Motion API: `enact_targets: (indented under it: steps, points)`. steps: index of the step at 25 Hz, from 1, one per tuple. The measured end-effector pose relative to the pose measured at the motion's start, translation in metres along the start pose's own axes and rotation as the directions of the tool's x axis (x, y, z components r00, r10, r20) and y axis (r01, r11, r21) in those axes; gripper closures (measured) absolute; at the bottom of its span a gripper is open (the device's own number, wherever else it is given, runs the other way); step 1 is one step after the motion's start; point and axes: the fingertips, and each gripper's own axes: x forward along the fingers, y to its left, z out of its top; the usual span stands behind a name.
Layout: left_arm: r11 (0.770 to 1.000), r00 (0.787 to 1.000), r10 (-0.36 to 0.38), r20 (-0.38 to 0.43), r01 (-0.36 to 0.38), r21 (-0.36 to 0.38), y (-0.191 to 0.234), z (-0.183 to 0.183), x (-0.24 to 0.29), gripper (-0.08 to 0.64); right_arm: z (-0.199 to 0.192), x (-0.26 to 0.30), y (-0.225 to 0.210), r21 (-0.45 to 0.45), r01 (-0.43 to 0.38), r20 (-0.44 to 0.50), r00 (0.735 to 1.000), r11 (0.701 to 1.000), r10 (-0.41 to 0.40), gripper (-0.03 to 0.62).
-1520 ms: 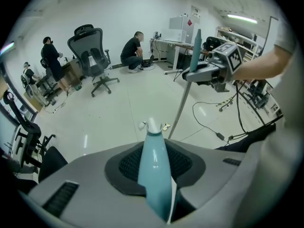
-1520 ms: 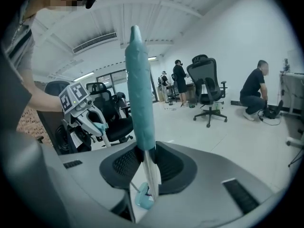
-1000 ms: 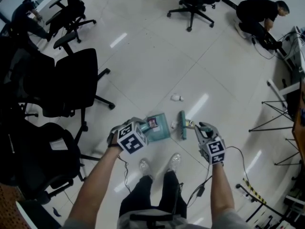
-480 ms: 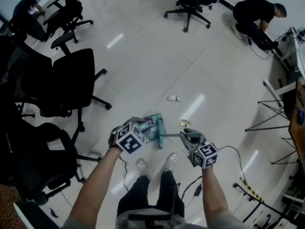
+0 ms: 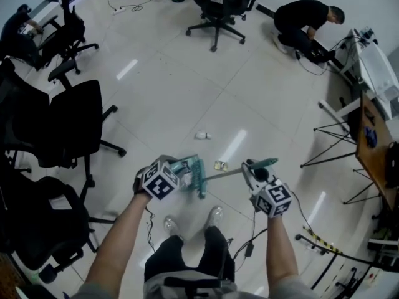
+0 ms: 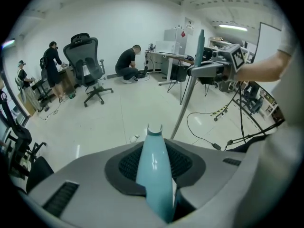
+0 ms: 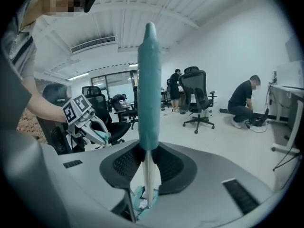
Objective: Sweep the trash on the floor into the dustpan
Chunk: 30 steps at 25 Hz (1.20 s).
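**Inspector:** State the open room around the dustpan [image 5: 186,167].

**Observer:** Bare tiled floor [image 5: 187,92] runs wide beyond the pan's far side. A black office chair [image 5: 68,120] stands well apart on the left gripper's side of it. The holder's shoes [image 5: 215,217] are just behind the pan, and a cable [image 5: 249,251] trails behind those. Past the pan, towards the far wall, a crouching person [image 5: 302,20] is well clear.

**Inspector:** Grippers?

**Observer:** The left gripper [image 5: 171,174] has its jaws part-closed, the pads clamped on the pan's pale teal handle. The right gripper [image 5: 251,170] is pinched narrow on the broom [image 5: 227,174], gripping the thin metal shaft just under its teal grip. The shaft slants from there to the pan, and the broom head lies against the pan's open edge.

**Inspector:** Contents?

**Observer:** The right gripper view shows a few pale scraps inside the pan. Two pieces lie outside it. A yellowish scrap [image 5: 220,165] is just beside the pan, under the shaft. A white crumpled scrap [image 5: 201,135] sits on the floor a little beyond the far edge.

**Inspector:** Anything unreadable?

**Observer:** The broom head covers most of the pan's mouth from above, so I cannot count the scraps. I cannot tell whether the pan rests on the floor or is lifted. The left gripper view shows only the handle, not the pan's body.
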Motion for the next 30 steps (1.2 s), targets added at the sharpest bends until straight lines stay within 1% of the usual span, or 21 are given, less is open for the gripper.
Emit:
enact_targets:
  steps: [3, 6, 9, 11, 13, 15, 19, 21, 23, 25, 26, 30]
  points:
    - [1.000, 1.000, -0.008, -0.021, 0.009, 0.013, -0.017, 0.017, 0.016, 0.448, 0.006, -0.020, -0.034, -0.025, 0.044, 0.021, 0.999, 0.999, -0.043, 0.505]
    - [1.000, 0.999, 0.002, -0.054, -0.001, 0.002, -0.028, 0.026, 0.034, 0.448, 0.000, -0.029, -0.070, -0.068, 0.096, -0.001, 0.995, 0.993, -0.096, 0.503]
    - [1.000, 0.997, -0.006, -0.079, 0.006, 0.004, -0.038, 0.038, 0.051, 0.448, -0.023, -0.028, -0.107, -0.092, 0.134, -0.036, 0.990, 0.987, -0.138, 0.502]
    - [1.000, 0.997, -0.004, -0.076, 0.004, 0.003, -0.042, 0.046, 0.060, 0.448, -0.045, -0.023, -0.131, -0.075, 0.163, -0.060, 0.984, 0.984, -0.168, 0.502]
    - [1.000, 0.998, 0.002, -0.065, -0.001, 0.002, -0.040, 0.057, 0.064, 0.448, -0.064, -0.017, -0.148, -0.038, 0.186, -0.075, 0.979, 0.982, -0.188, 0.502]
    - [1.000, 0.998, -0.005, -0.061, 0.005, 0.007, -0.040, 0.066, 0.067, 0.448, -0.078, -0.013, -0.149, -0.001, 0.167, -0.086, 0.982, 0.986, -0.166, 0.500]
    - [1.000, 0.998, -0.014, -0.065, 0.015, 0.017, -0.042, 0.075, 0.073, 0.448, -0.097, -0.007, -0.125, 0.098, 0.081, -0.098, 0.993, 0.992, -0.071, 0.497]
    - [1.000, 0.998, -0.018, -0.067, 0.019, 0.017, -0.043, 0.078, 0.073, 0.448, -0.101, -0.007, -0.114, 0.139, 0.047, -0.089, 0.995, 0.989, -0.035, 0.495]
    - [1.000, 0.998, -0.017, -0.060, 0.017, 0.010, -0.043, 0.080, 0.072, 0.448, -0.101, -0.005, -0.103, 0.158, -0.002, -0.081, 0.997, 0.987, 0.015, 0.494]
    - [1.000, 0.999, -0.007, -0.050, 0.007, -0.003, -0.042, 0.082, 0.070, 0.448, -0.096, -0.003, -0.090, 0.150, -0.056, -0.079, 0.994, 0.987, 0.068, 0.494]
    - [1.000, 0.999, -0.004, -0.044, 0.004, -0.008, -0.043, 0.082, 0.071, 0.448, -0.091, -0.005, -0.085, 0.137, -0.070, -0.080, 0.993, 0.988, 0.082, 0.495]
    - [1.000, 0.999, 0.007, -0.044, -0.007, -0.008, -0.040, 0.070, 0.065, 0.448, -0.058, -0.013, -0.073, 0.065, -0.087, -0.048, 0.995, 0.994, 0.091, 0.502]
